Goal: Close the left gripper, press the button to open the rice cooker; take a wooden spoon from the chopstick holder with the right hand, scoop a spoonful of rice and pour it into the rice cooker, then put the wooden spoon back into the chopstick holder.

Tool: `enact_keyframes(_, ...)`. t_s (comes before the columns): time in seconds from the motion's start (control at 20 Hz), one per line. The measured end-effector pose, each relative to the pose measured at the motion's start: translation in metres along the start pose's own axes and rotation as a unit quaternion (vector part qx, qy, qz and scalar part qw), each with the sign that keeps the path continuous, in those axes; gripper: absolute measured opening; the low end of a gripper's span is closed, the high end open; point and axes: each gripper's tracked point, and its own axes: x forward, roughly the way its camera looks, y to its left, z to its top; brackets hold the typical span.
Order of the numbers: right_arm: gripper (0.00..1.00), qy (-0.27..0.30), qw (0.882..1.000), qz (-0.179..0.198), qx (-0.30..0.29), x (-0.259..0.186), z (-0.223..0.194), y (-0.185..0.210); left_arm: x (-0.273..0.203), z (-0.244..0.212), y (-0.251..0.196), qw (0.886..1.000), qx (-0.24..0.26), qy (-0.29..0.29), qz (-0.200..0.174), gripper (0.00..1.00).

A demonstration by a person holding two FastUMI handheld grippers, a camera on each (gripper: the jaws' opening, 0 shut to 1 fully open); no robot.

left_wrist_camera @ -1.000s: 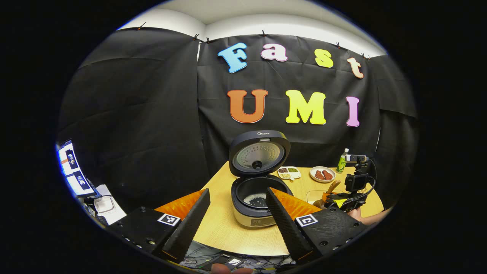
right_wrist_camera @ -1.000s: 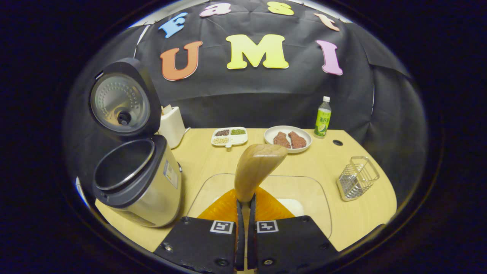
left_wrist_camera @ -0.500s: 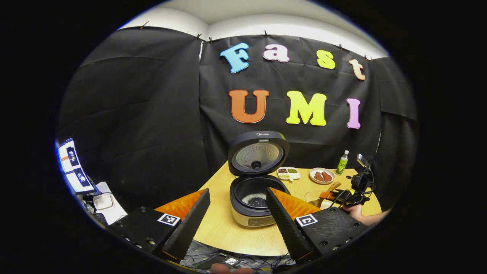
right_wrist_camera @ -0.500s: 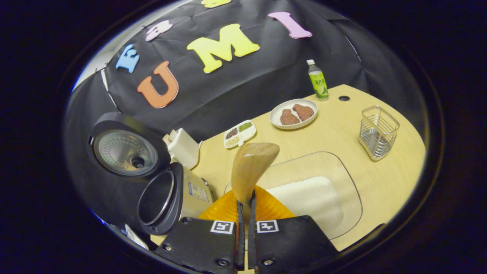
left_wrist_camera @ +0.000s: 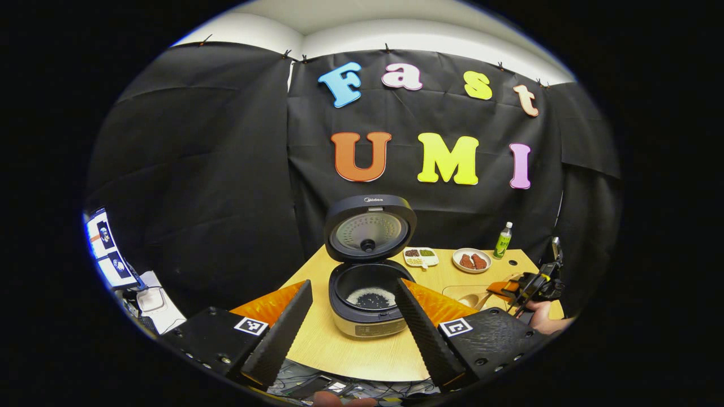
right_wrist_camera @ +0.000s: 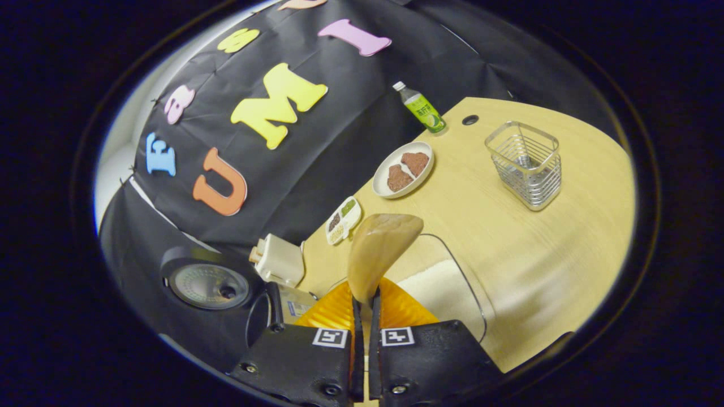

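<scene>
Wooden spoon [right_wrist_camera: 378, 249] pinched in right jaws, rolled over rice tray [right_wrist_camera: 447, 282]; we risk spilling. Left jaws spread w/ cooker [left_wrist_camera: 367, 294] between.

Left gripper view: set back from the near edge of the table [left_wrist_camera: 362, 362], looking level across it at the wall. Own two fingers [left_wrist_camera: 283, 333] wide apart at the bottom of the frame. Rice cooker [left_wrist_camera: 367, 294] in the middle, not close. Right gripper [left_wrist_camera: 523, 288] small at the right edge.

Right gripper view: low over the table [right_wrist_camera: 509, 237], close to it, tipped hard so the table slopes up to the upper right. Wooden spoon [right_wrist_camera: 379, 249] pinched between own fingers, bottom middle. Rice cooker [right_wrist_camera: 218, 291] at the lower left.

Seen from both: rice cooker, plate [right_wrist_camera: 403, 169], bottle [right_wrist_camera: 421, 107], rice tray [right_wrist_camera: 447, 282].
</scene>
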Motion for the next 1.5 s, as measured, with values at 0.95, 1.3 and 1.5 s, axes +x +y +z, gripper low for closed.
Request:
enact_keyframes(0.95,0.08,0.033,0.983,0.173,-0.060,-0.027,0.011,0.226,-0.006,0.008,0.001,0.999,-0.016,-0.041,0.019,0.95)
enact_keyframes(1.3,0.08,0.055,0.978,0.164,-0.120,0.016,-0.040,0.263,-0.016,0.000,0.043,0.997,-0.037,-0.036,0.064,0.95)
enact_keyframes(1.5,0.08,0.055,0.972,0.145,-0.176,0.036,-0.062,0.263,-0.025,-0.004,0.062,0.995,-0.042,-0.036,0.081,0.95)
